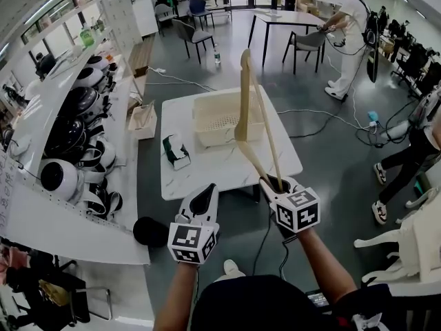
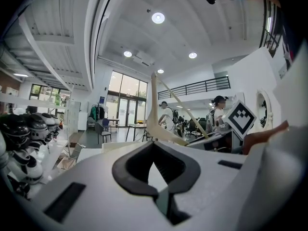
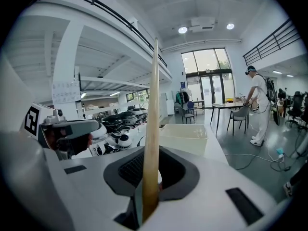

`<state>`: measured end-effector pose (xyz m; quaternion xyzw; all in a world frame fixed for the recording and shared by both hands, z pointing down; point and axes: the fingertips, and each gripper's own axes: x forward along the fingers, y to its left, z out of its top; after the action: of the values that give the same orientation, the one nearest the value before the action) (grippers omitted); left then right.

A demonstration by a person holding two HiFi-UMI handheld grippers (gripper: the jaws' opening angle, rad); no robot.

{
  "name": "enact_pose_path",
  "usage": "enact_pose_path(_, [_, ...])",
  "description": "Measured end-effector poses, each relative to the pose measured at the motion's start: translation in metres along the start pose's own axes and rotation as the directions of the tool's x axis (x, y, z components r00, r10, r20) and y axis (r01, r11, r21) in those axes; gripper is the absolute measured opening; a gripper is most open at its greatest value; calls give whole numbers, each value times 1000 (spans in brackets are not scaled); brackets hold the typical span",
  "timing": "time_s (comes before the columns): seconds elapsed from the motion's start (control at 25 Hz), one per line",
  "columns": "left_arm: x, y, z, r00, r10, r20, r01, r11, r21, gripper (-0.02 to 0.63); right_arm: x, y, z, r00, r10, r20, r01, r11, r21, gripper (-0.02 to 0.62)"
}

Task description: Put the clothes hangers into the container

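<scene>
A pale wooden clothes hanger (image 1: 244, 102) stands nearly upright above the near side of the white table (image 1: 186, 178). My right gripper (image 1: 274, 182) is shut on its lower end. In the right gripper view the hanger (image 3: 153, 129) rises straight out of the closed jaws of my right gripper (image 3: 149, 196). The cream basket container (image 1: 207, 135) sits on the table just behind the hanger and shows empty; it also appears ahead as the basket (image 3: 185, 138). My left gripper (image 1: 204, 200) hovers at the table's near edge, shut and empty (image 2: 159, 191). The hanger (image 2: 155, 114) shows beyond it.
A small black and white object (image 1: 176, 151) lies on the table's left part. A long white counter with several helmet-like heads (image 1: 76, 116) runs along the left. A cardboard box (image 1: 143, 121) and cables lie on the floor. A person in white (image 1: 348, 33) stands at the far table.
</scene>
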<state>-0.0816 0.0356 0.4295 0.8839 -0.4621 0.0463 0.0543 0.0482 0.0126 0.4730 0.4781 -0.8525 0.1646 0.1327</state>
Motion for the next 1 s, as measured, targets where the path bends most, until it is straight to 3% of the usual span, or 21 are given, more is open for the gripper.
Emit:
enact_pose_path(0.64, [11, 46, 4, 999, -30, 18, 31, 999, -32, 2, 40, 16, 16, 999, -29, -16, 28, 999, -26, 66])
enact_pose_path(1.0, [29, 59, -7, 1000, -7, -4, 6, 999, -48, 2, 63, 0, 13, 999, -15, -39, 14, 1000, -21, 66])
